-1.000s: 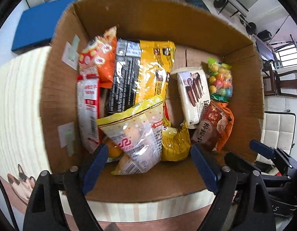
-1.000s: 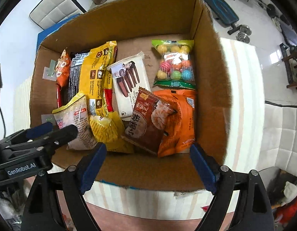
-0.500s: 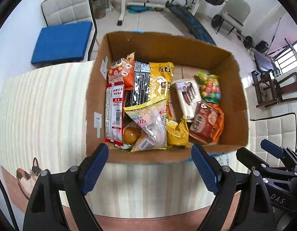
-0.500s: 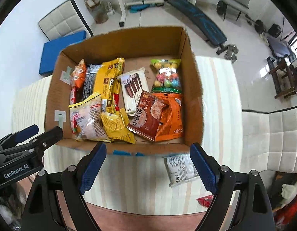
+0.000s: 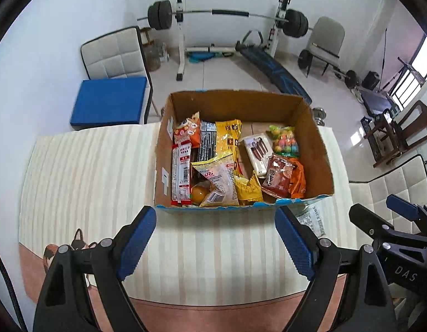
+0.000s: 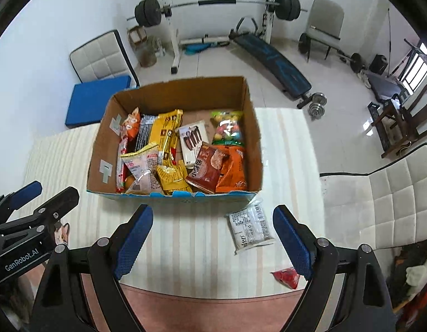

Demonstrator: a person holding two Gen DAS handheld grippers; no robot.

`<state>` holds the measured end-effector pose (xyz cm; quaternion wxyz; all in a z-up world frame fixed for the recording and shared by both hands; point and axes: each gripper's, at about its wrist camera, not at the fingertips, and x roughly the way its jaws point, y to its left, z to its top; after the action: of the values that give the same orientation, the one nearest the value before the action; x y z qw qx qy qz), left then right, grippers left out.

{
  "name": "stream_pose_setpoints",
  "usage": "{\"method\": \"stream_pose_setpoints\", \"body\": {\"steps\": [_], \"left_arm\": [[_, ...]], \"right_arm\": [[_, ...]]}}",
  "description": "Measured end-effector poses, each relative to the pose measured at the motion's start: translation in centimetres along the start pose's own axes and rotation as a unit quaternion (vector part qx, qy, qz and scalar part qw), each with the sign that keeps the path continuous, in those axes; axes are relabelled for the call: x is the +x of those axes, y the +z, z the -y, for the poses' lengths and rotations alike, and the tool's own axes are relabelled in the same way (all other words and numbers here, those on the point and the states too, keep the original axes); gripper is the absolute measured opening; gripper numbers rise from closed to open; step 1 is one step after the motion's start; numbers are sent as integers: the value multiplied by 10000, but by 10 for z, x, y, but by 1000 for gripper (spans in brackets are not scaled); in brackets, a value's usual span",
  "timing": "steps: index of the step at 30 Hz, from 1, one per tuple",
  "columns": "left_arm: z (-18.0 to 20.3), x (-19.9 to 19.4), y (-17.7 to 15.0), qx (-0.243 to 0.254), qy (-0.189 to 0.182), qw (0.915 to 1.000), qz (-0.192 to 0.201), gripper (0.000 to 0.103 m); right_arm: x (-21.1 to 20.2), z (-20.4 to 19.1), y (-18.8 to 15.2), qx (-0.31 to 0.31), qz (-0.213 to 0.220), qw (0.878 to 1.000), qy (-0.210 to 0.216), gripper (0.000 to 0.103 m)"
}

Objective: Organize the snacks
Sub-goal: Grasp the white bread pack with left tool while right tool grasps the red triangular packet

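Hovering empty with jaws apart, both the left gripper (image 5: 215,239) and right gripper (image 6: 212,238) hang short of the box (image 6: 169,196). Two packets lie outside: the white packet (image 6: 250,228) just beside its corner, the red packet (image 6: 286,276) nearer. I'd take the white one with the right gripper, pinching an edge, since it lies flat.

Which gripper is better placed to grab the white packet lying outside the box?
Right. The white packet lies just ahead of the open right gripper, beside the box; the left gripper sits farther over.

White-walled room: barbell rack (image 5: 183,16), weight bench (image 6: 268,58), pale tiled floor (image 5: 227,77), quilted chairs (image 6: 100,58).
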<state>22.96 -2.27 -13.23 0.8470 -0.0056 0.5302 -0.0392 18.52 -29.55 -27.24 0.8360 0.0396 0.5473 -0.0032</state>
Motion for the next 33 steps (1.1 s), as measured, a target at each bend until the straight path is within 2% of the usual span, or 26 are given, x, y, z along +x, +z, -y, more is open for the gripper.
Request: {"method": "stream_pose_setpoints", "body": {"steps": [10,16,19,22,27,30,33], "left_arm": [[10,-43,-16,18,52,9991,429,88],[18,-50,-26,10,-48,9988,483,88],[28,-40,-30,39,-275,9991,334,88],[45,-19,-35,169,-294,9993,147,88],[93,40,-52,832,-58,9963,-220,88],[118,83,-61,975,-37,9925,-736,88],[138,128,-67,797,-241,9868,-1387,88]], "right_arm": [[-49,5,-23,18,329,9994,125,91],[-55,18,-36,333,363,9980,408,93],[-50,40,-42,692,338,9956,536,94],[-33,71,-52,1083,107,9927,516,94],[28,131,-75,1785,-679,9803,512,94],[72,166,-97,2216,-1187,9672,370,94],[115,197,-124,2691,-1660,9482,324,94]]}}
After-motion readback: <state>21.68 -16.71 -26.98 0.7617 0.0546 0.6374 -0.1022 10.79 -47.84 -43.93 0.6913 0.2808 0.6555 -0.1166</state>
